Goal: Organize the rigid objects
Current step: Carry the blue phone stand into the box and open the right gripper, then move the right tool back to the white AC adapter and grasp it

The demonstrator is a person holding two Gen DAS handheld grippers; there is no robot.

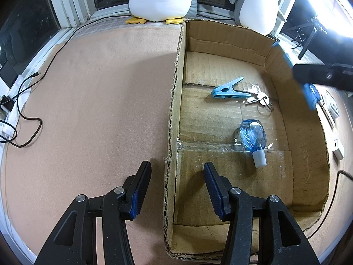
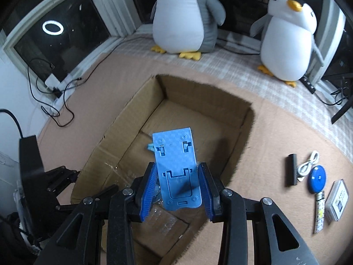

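My right gripper [image 2: 177, 187] is shut on a flat blue plastic phone stand [image 2: 176, 167], held above the near part of an open cardboard box [image 2: 245, 119]. In the left wrist view that stand shows as a blurred blue shape [image 1: 308, 97] over the box's right wall. Inside the box lie a blue clothespin [image 1: 229, 89], a set of keys [image 1: 261, 100] and a small blue bottle [image 1: 252, 139] with a white cap. My left gripper [image 1: 177, 170] stands open above the box's left wall [image 1: 174, 110], one finger on each side and neither touching it.
On the brown mat right of the box lie a black bar [image 2: 292, 169], a white cable [image 2: 307, 164], a round blue case [image 2: 317, 178], a lighter [image 2: 320, 212] and a small white box [image 2: 337, 201]. Two plush penguins [image 2: 183, 15] stand at the back. Black cords [image 1: 26, 119] trail at the left.
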